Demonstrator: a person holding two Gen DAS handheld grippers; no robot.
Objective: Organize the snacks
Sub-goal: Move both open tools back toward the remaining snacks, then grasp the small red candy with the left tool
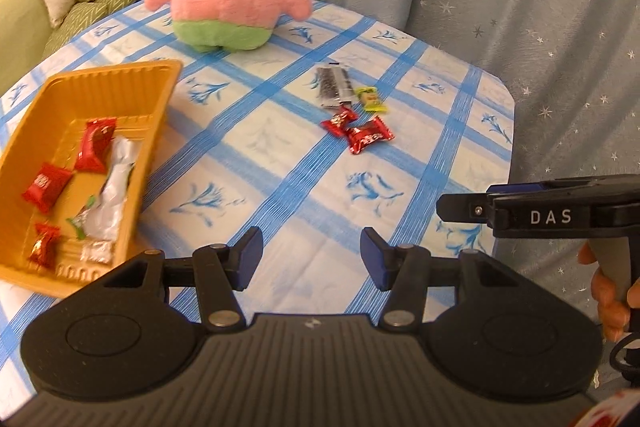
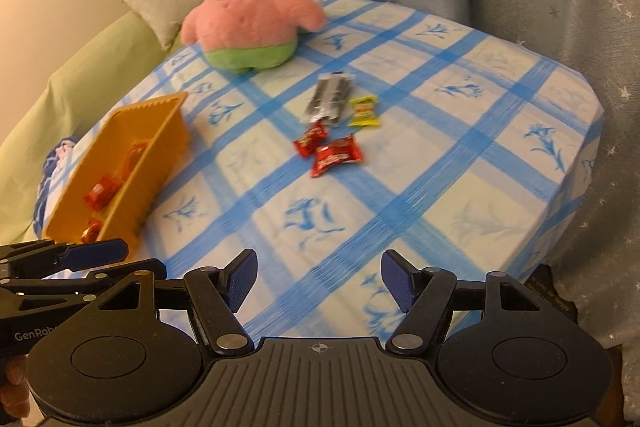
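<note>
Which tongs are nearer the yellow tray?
Left. The left tongs hang open just beside the yellow tray's near corner; the right tongs, also open, sit farther out, with the left tongs between them and the tray.

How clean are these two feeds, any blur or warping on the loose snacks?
Left wrist view: warm indoor light, fisheye bends the table edge, red candies slightly soft. Right wrist view: yellow tray smeared, silver packet print unreadable, corners vignetted.
</note>
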